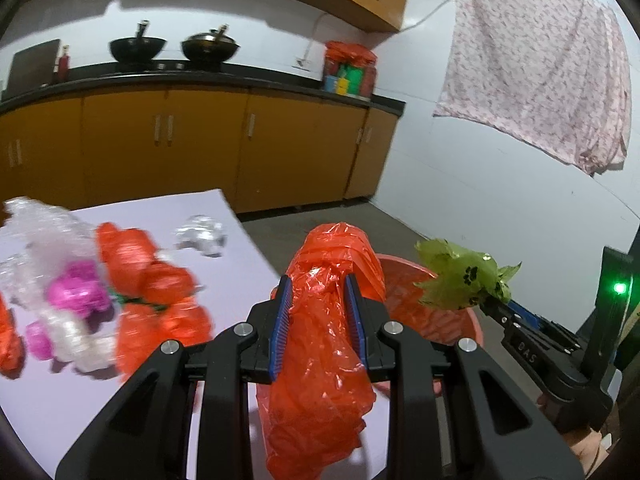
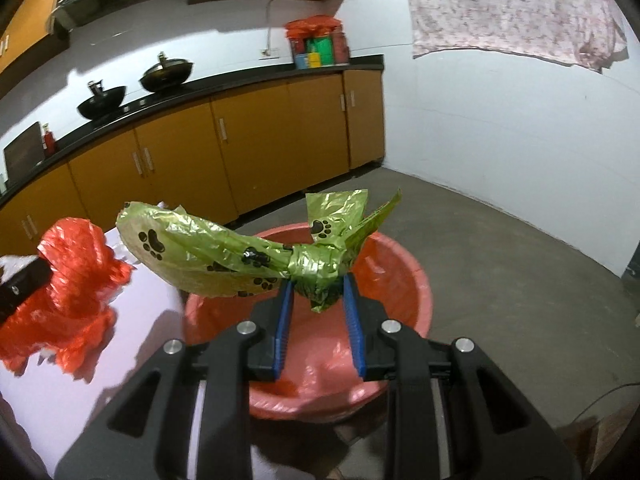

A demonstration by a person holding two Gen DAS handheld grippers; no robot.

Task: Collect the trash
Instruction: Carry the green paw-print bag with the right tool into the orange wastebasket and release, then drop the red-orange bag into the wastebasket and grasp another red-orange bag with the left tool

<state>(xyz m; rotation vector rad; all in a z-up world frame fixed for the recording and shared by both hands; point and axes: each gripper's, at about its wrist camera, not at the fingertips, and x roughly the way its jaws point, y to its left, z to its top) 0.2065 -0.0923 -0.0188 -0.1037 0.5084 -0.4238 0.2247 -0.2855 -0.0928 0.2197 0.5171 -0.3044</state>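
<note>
The left tool (image 1: 317, 284) held a crumpled orange plastic bag (image 1: 324, 344) between its two blue-padded fingers (image 1: 280, 320). The bag bulged above the fingertips and hung down below them, above the near edge of a round red plastic basin (image 1: 472, 320). In the right wrist view the same orange bag (image 2: 76, 280) appeared at the left, over the pale lilac tabletop (image 2: 140, 320).

The right tool (image 2: 318, 280) gripped a green plastic bag printed with black paw marks (image 2: 224, 252) at its knotted neck. The body of the bag extended to the left of the fingers and the loose tail flared up and to the right. The bag hung above the red basin (image 2: 416, 280), which stood on the grey concrete floor (image 2: 500, 272) just beside the tabletop edge. In the left wrist view the right tool (image 1: 490, 304) and its green bag (image 1: 460, 280) were seen over the far right rim of the basin.

On the tabletop (image 1: 224, 208) remaining trash lay in a blurred cluster: crumpled orange plastic pieces (image 1: 160, 292), clear plastic wrap (image 1: 48, 248), magenta plastic wads (image 1: 78, 290) and a separate crumpled clear wad (image 1: 200, 236) nearer the far edge.

A black countertop with two black woks (image 1: 172, 48) and yellow-brown cabinets (image 1: 160, 140) ran along the back wall. A pink patterned cloth (image 1: 540, 72) hung on the white wall.
</note>
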